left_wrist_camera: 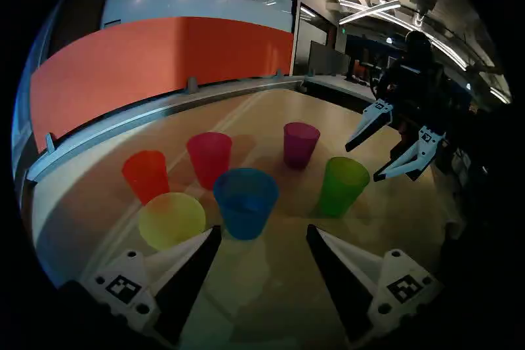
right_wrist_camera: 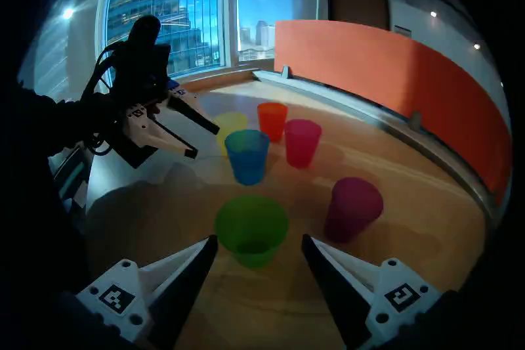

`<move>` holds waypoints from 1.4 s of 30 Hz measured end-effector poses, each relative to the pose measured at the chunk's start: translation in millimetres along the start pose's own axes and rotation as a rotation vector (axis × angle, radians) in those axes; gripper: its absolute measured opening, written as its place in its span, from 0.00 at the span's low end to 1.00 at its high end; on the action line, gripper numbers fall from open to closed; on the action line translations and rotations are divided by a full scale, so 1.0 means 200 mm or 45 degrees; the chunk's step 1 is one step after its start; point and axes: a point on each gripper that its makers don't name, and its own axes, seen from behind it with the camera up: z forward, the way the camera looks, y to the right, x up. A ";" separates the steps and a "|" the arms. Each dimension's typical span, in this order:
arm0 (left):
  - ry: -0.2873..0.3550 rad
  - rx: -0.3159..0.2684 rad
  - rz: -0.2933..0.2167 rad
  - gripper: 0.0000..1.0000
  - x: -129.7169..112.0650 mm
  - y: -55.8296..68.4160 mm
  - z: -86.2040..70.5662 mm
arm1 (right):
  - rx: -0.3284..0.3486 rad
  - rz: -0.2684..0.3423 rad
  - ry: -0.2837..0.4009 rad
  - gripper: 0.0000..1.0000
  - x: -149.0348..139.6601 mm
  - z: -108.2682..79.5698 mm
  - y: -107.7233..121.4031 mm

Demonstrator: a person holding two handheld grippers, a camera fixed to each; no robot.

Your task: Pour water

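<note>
Both claws are spread wide and empty right now. The left claw point(left_wrist_camera: 263, 227) has the blue cup point(left_wrist_camera: 246, 202) dead ahead, just past its fingertips, standing upright on the table point(left_wrist_camera: 262, 297). The right claw point(right_wrist_camera: 259, 237) is lined up the same way on the green cup point(right_wrist_camera: 251, 228). So each hand has its own nearest cup. My guess is blue gets grabbed and tipped into green, but I honestly can't tell if there's water in it.
</note>
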 end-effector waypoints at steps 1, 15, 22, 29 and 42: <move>-0.002 -0.001 0.001 0.97 0.00 0.00 0.00 | 0.001 0.000 -0.002 0.99 0.00 0.00 0.00; -0.022 0.000 0.005 0.97 -0.02 -0.03 0.09 | 0.016 -0.009 -0.032 0.99 -0.05 0.07 -0.02; -0.034 0.011 0.018 0.97 -0.01 -0.06 0.14 | 0.027 -0.012 -0.045 0.99 -0.06 0.11 -0.03; -0.040 0.006 0.026 0.97 0.01 -0.08 0.19 | 0.035 -0.009 -0.050 0.99 -0.07 0.15 -0.03; -0.049 -0.003 0.051 0.97 0.05 -0.10 0.29 | 0.040 -0.014 -0.057 0.99 -0.08 0.21 -0.02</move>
